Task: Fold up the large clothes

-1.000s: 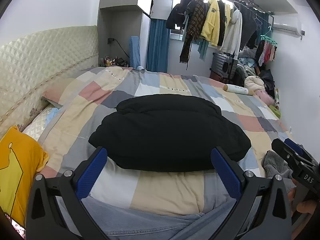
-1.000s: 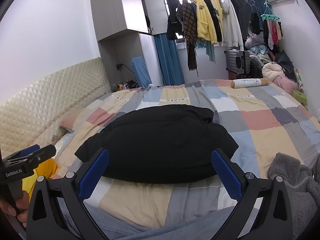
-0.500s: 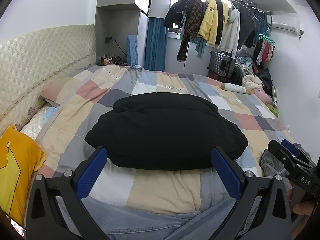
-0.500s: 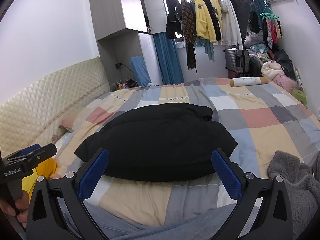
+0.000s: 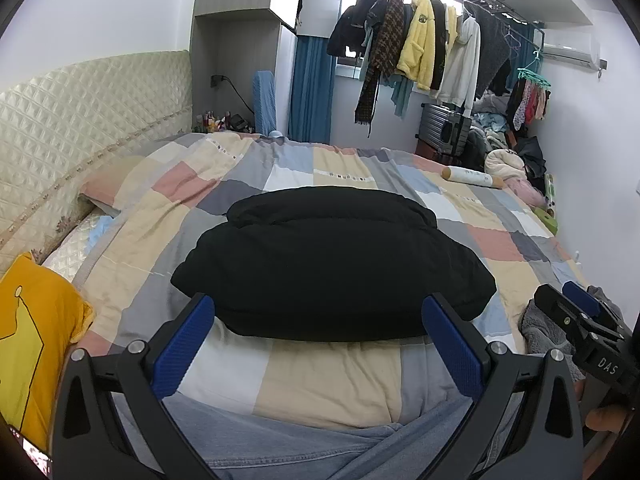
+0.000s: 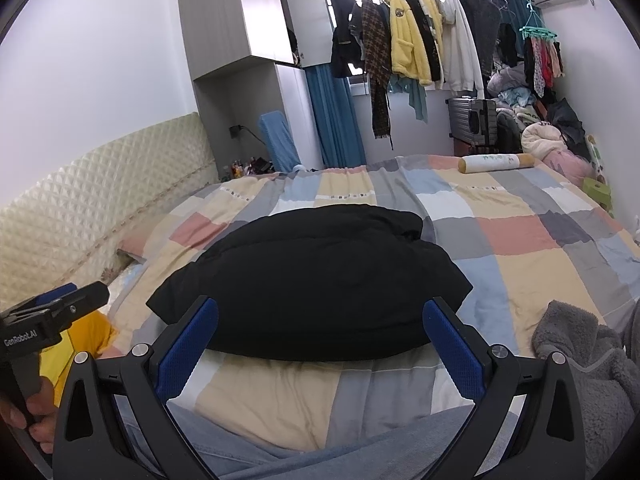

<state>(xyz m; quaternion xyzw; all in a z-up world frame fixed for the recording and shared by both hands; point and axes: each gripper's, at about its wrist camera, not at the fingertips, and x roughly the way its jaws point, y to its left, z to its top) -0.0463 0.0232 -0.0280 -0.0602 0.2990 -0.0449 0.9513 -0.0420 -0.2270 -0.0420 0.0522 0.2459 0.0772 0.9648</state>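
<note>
A black puffy garment (image 5: 332, 264) (image 6: 316, 284) lies folded into a thick bundle in the middle of the bed with the patchwork quilt (image 5: 320, 380) (image 6: 520, 264). My left gripper (image 5: 320, 308) hovers open just short of its near edge, nothing between the blue pads (image 5: 184, 340). My right gripper (image 6: 320, 312) is likewise open and empty in front of the bundle. Each gripper shows at the edge of the other's view: the right gripper (image 5: 584, 332) at the far right, the left gripper (image 6: 52, 316) at the far left.
A grey fleece garment (image 6: 588, 368) lies on the quilt at the right, a yellow pillow (image 5: 28, 344) at the left by the quilted headboard (image 5: 80, 120). A rolled bolster (image 6: 496, 162) rests on the far side. Coats hang on a rail (image 6: 420, 40). Denim-clad legs (image 5: 280, 440) are below.
Both grippers have tilted up and drifted slightly, so the black bundle sits a little lower and left in view. Neither gripper has closed, and the bundle has not moved.
</note>
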